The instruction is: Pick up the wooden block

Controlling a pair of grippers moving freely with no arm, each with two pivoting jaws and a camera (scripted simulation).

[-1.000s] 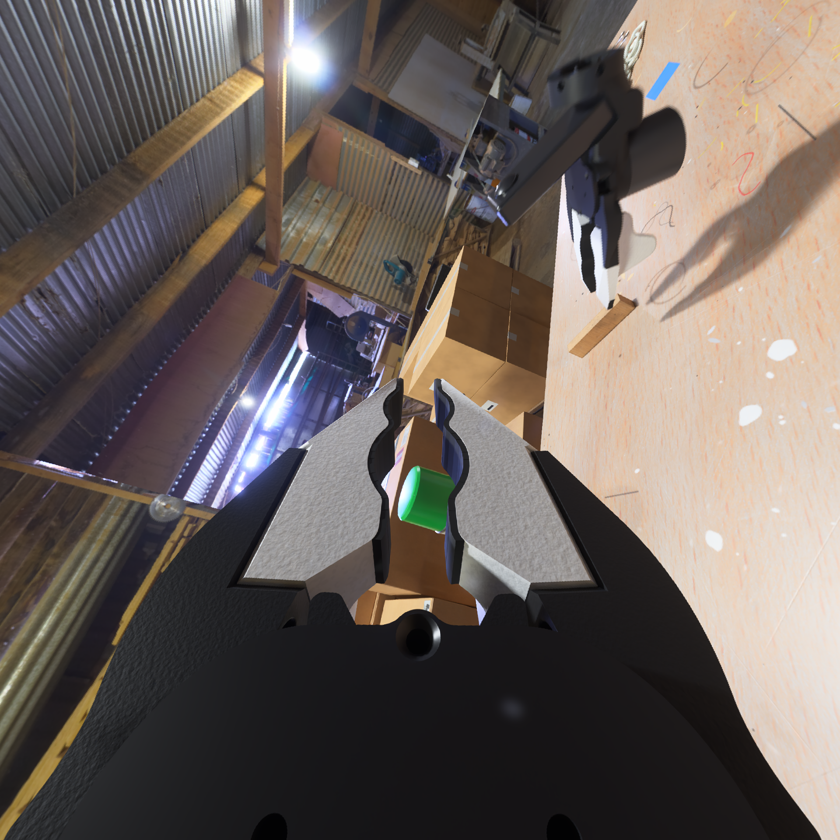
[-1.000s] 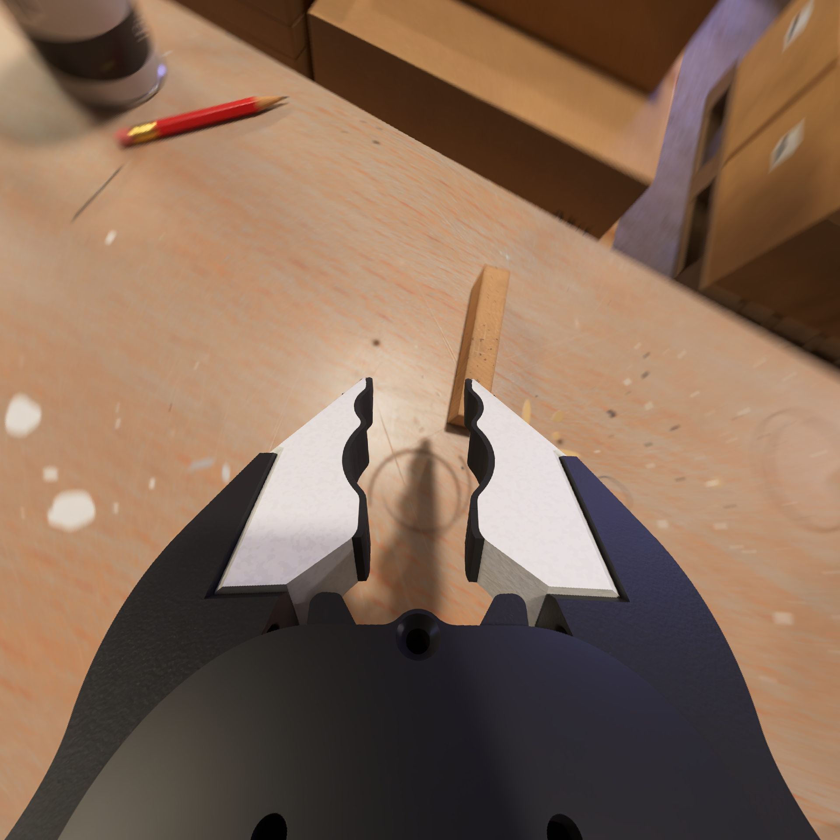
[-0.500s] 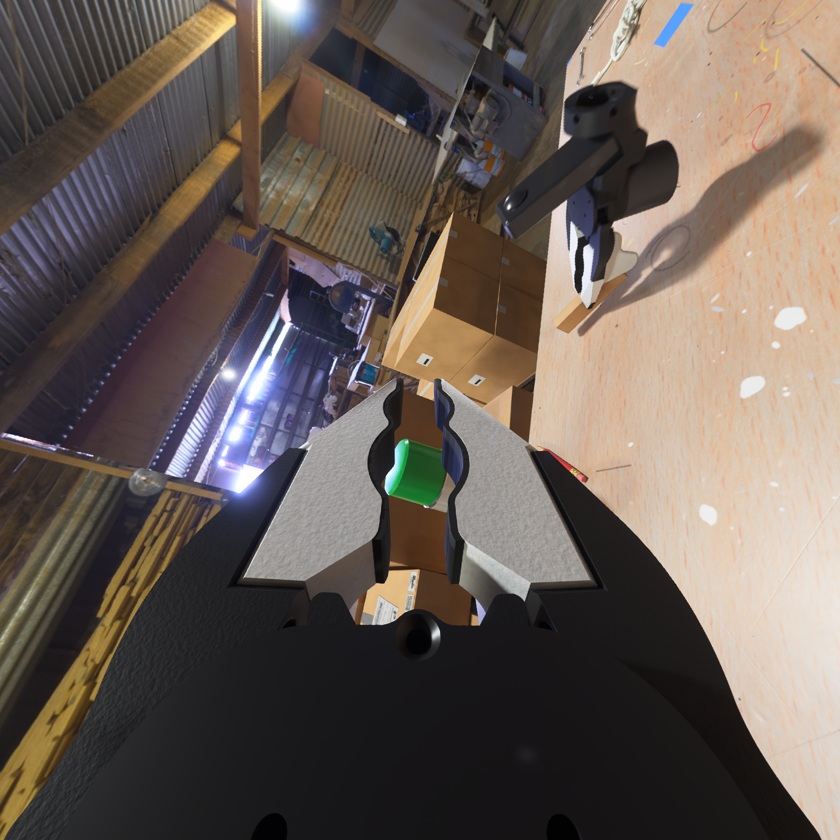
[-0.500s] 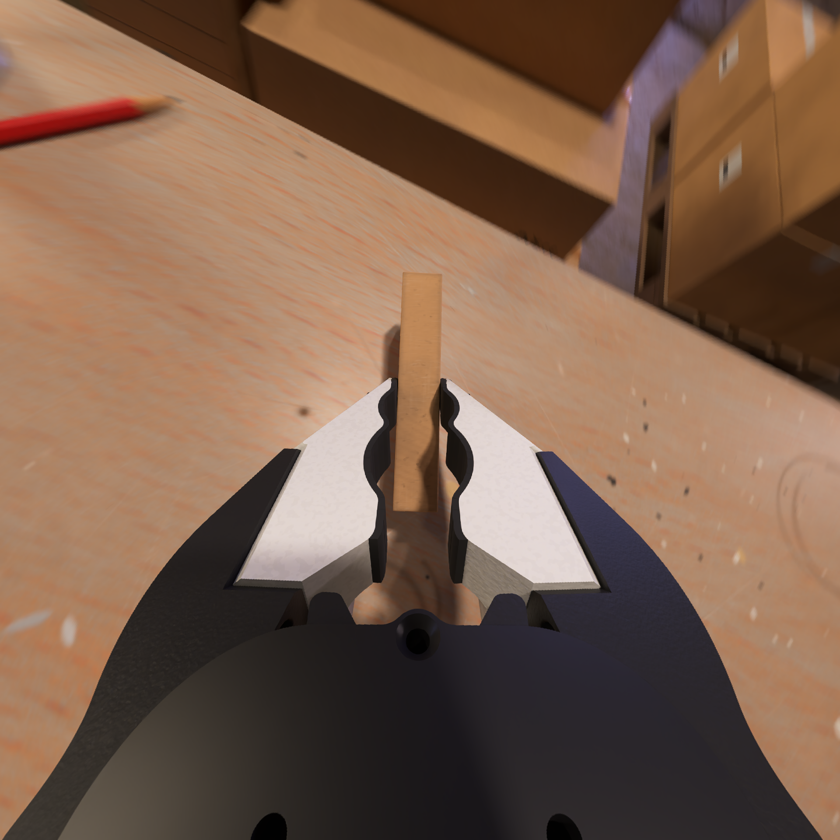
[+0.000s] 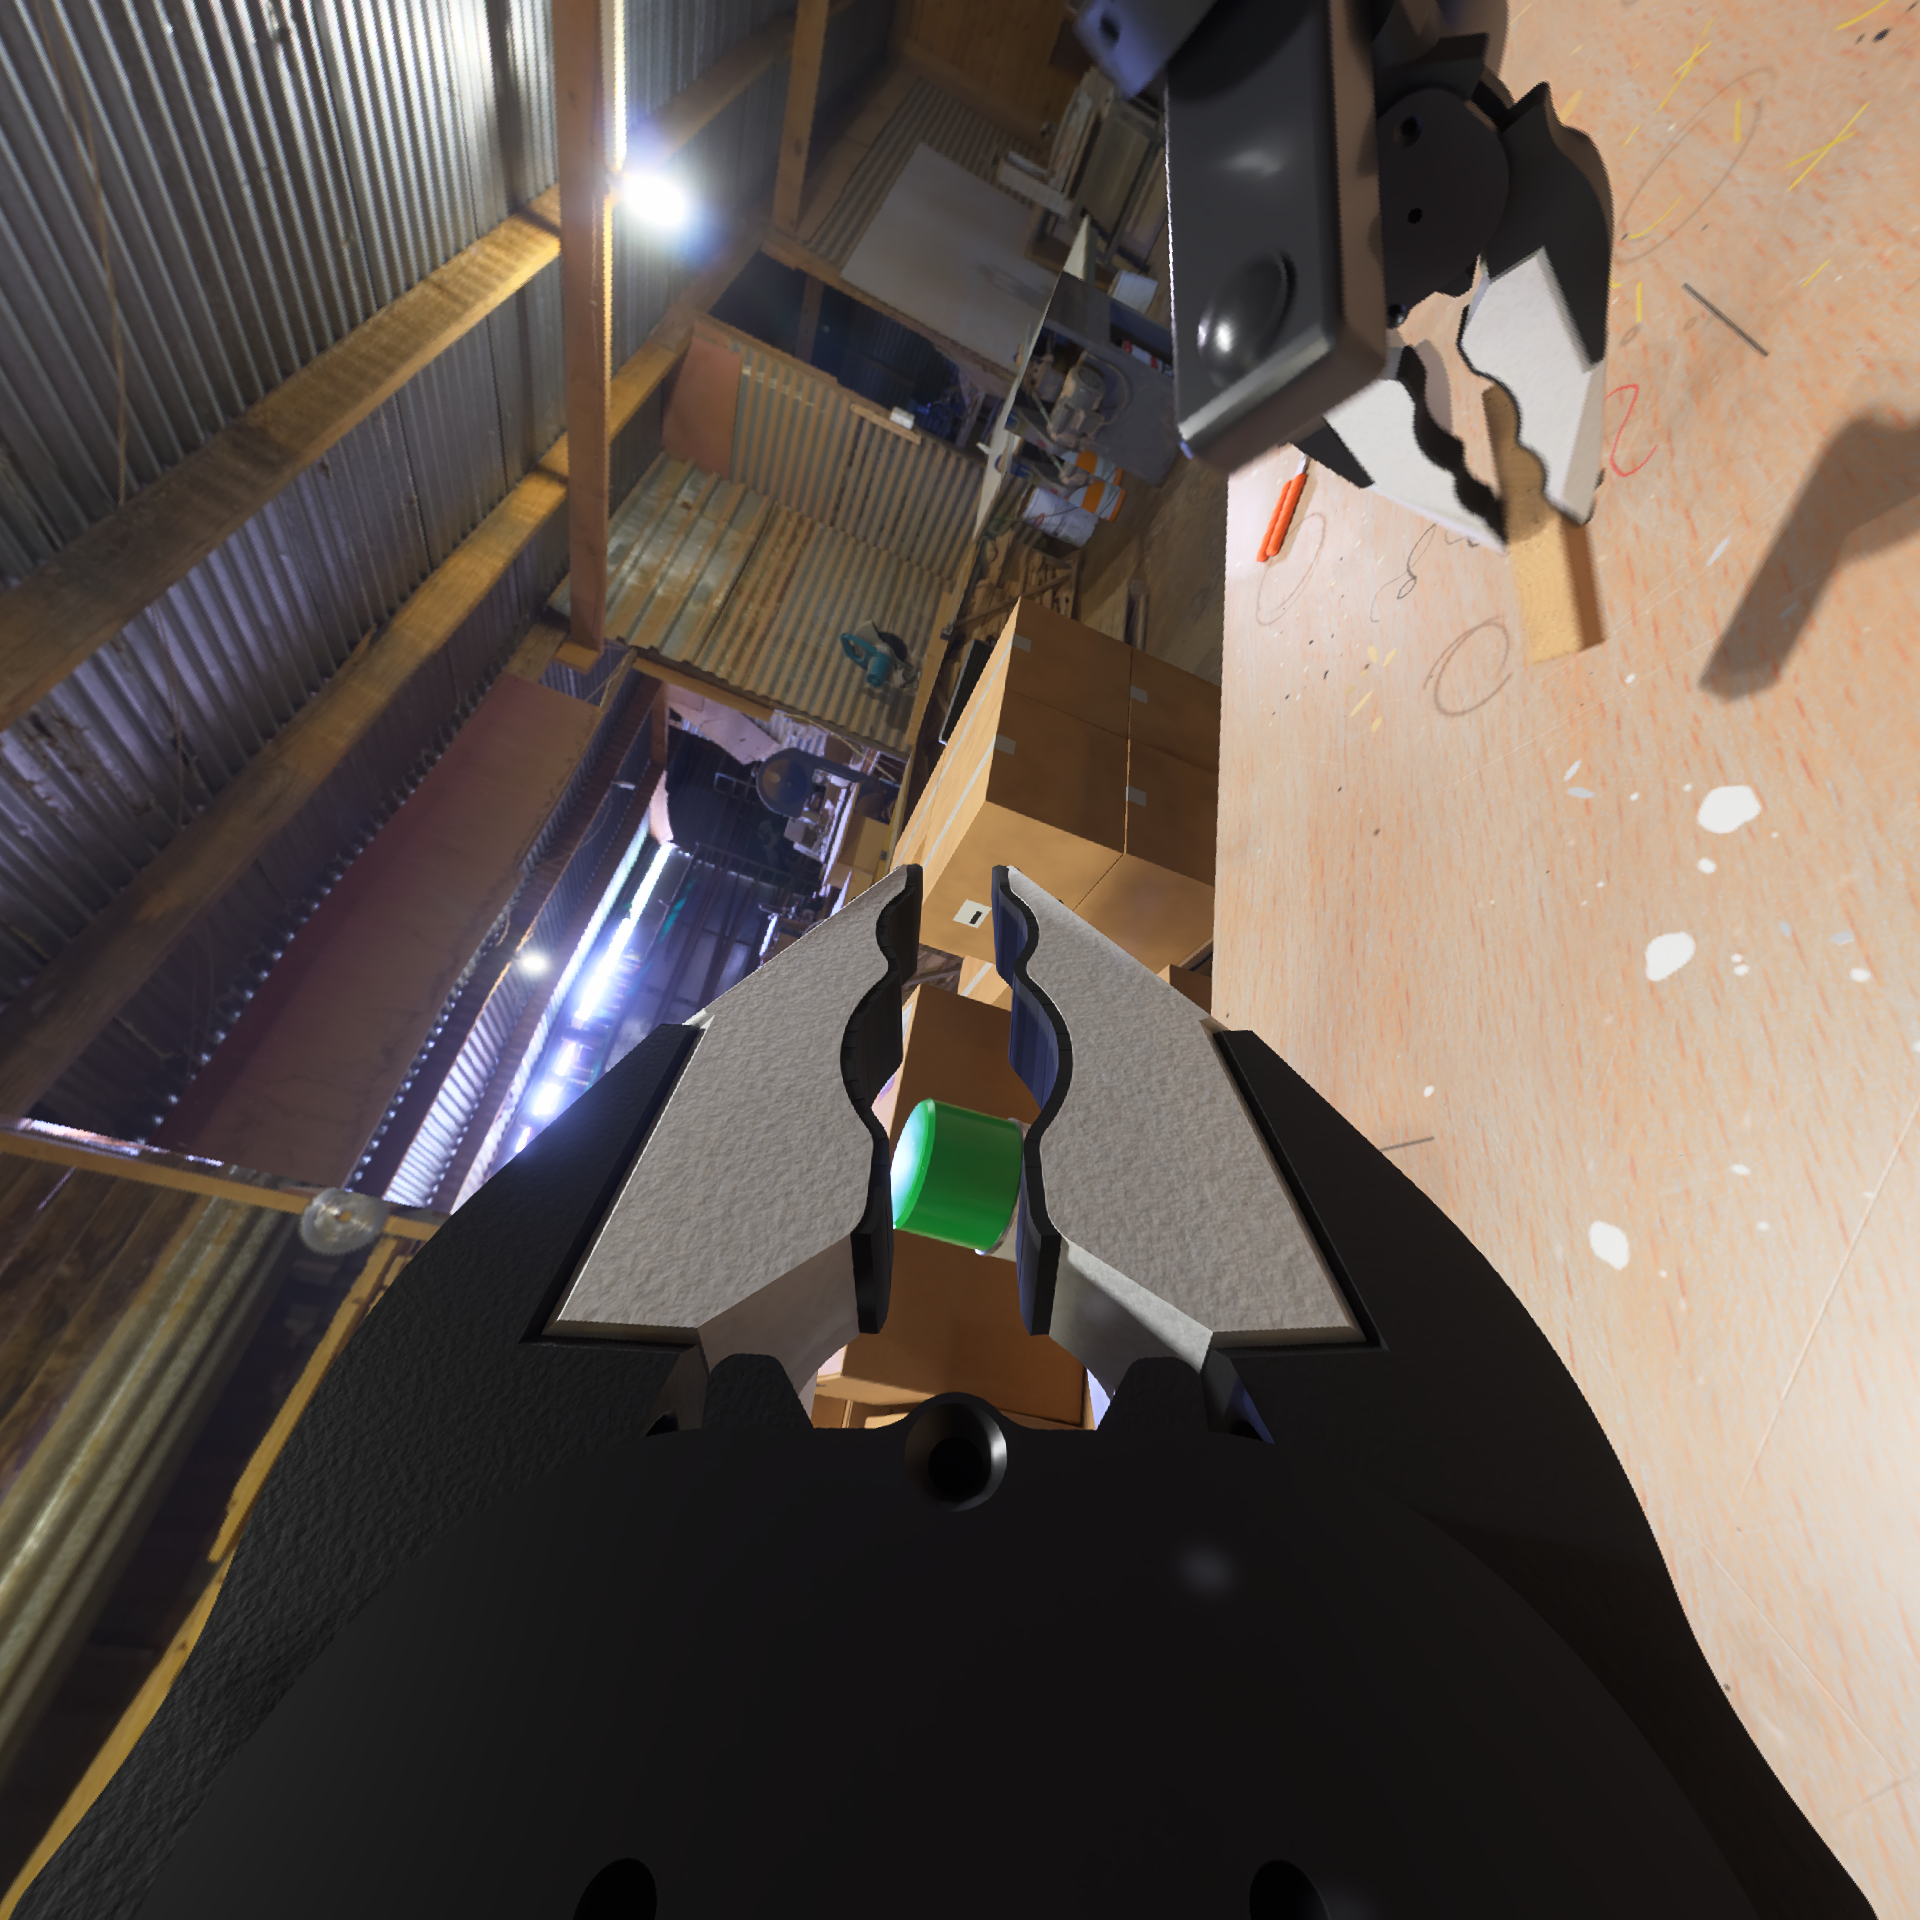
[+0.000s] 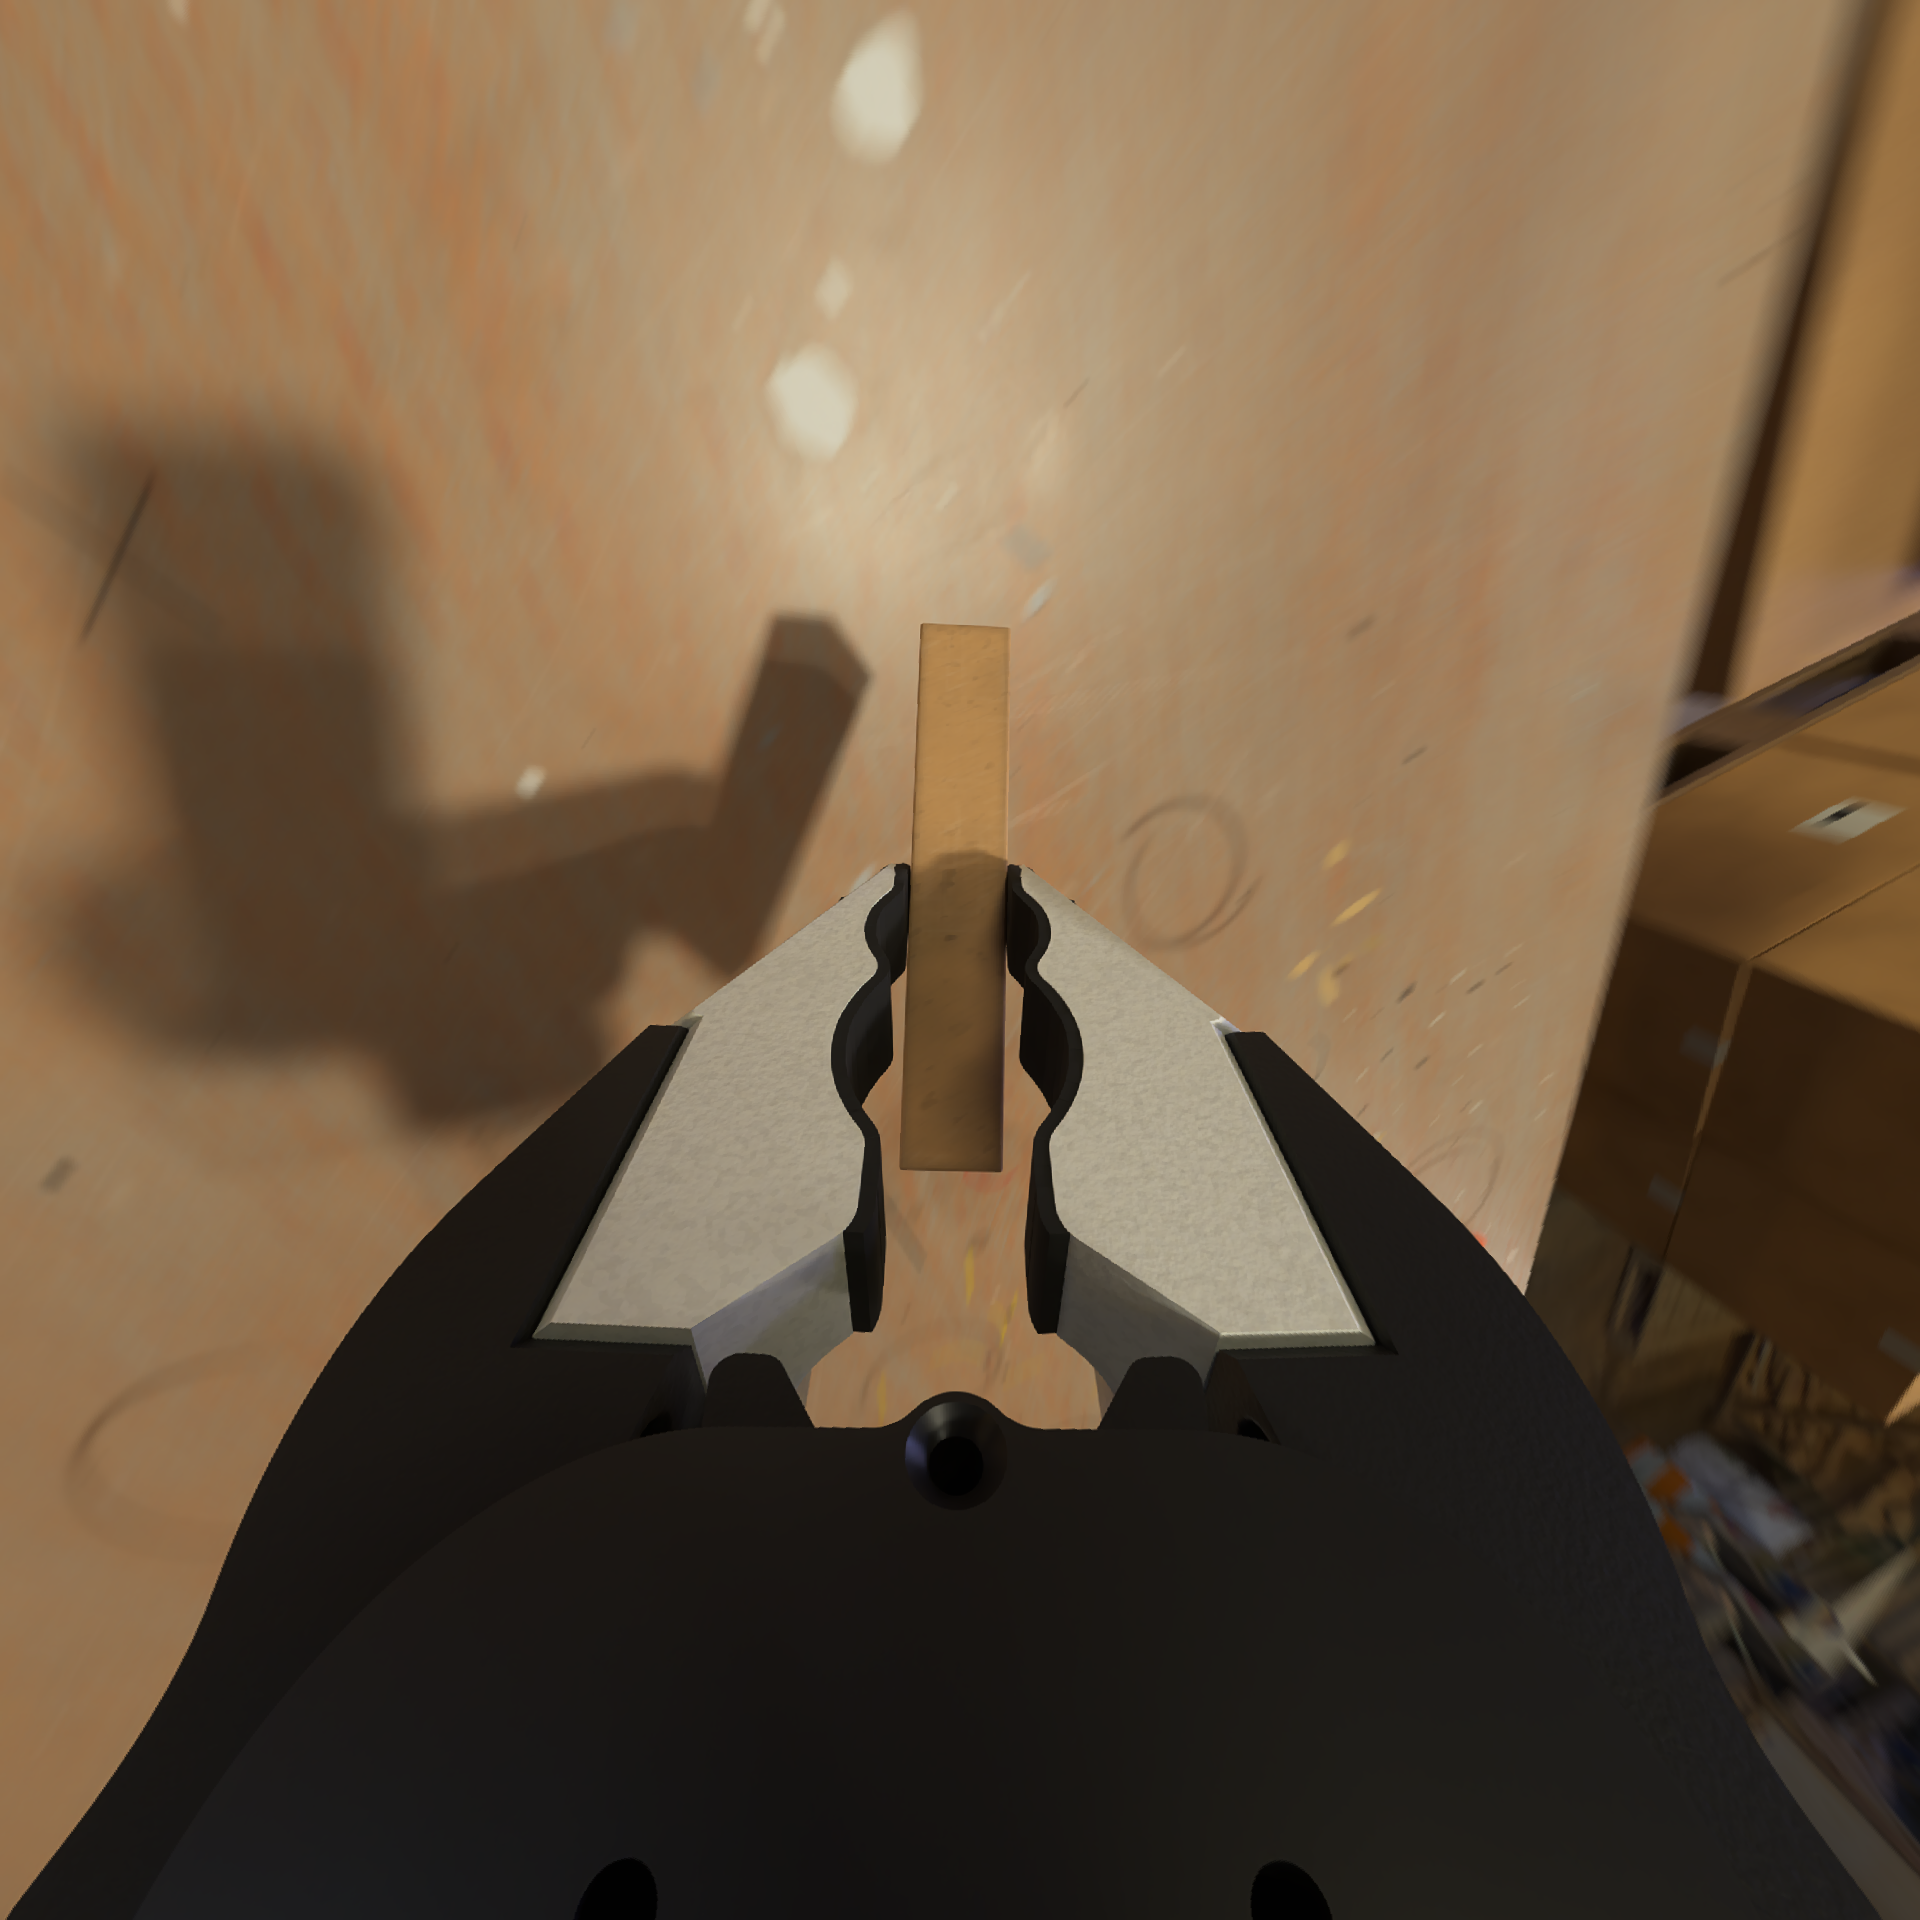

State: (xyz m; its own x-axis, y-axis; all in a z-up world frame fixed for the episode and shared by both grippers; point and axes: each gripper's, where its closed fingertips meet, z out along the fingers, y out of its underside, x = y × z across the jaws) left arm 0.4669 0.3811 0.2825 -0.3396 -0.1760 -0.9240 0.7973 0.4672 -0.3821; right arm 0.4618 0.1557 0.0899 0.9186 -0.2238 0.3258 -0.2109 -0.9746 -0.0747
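**Block gripped above the table**

The right gripper (image 6: 957,883) is clamped on the wooden block (image 6: 958,894), which pokes out past its fingertips, clear of the table (image 6: 416,312); its shadow falls there. The left gripper (image 5: 956,883) pinches a green cap (image 5: 956,1190). Farther off stand cardboard boxes (image 5: 1070,769).

No writing can be read; the cardboard boxes (image 5: 1070,769) bear small, illegible labels.
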